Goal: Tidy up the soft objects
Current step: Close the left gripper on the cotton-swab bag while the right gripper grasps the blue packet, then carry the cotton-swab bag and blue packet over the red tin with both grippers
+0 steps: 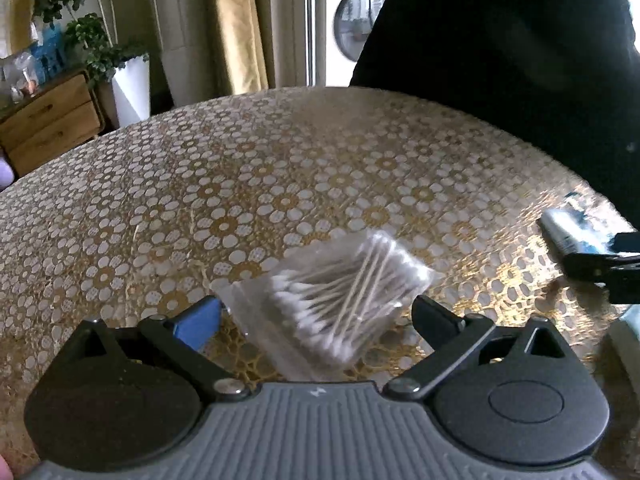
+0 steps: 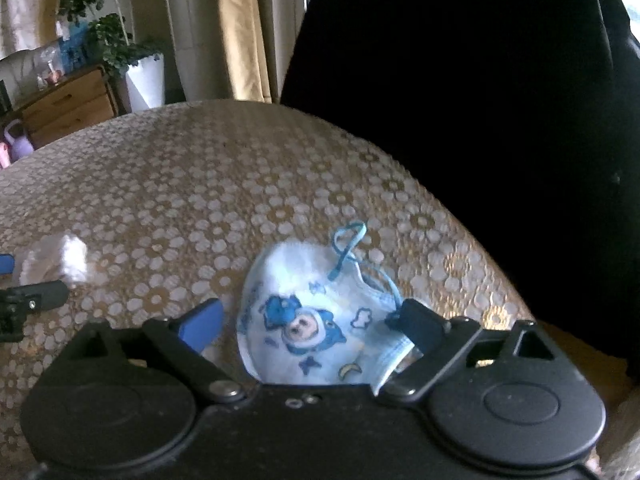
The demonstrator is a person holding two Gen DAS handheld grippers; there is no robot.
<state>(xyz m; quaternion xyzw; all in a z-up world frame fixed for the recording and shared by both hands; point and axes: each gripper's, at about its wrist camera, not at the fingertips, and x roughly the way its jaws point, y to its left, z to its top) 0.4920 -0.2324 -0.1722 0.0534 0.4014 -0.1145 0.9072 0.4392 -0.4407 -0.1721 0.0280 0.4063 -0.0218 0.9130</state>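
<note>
Hovering: I have both grippers spread, nothing pinched
Left gripper [image 1: 316, 314]: swab bag [image 1: 340, 296] on tabletop [image 1: 280, 168], 12 o'clock
Right gripper [image 2: 310, 324]: mask [image 2: 316, 312] likewise
Progress: barely begun; both still ungathered

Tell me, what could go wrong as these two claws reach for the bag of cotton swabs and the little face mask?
The bag of cotton swabs is clear, slick plastic; the open left claw might pinch only film and let it slip or crumple. The face mask is thin and lies flat on the tablecloth, so the open right claw could catch the cloth, or snag just the ear loop and lift the mask dangling.
</note>
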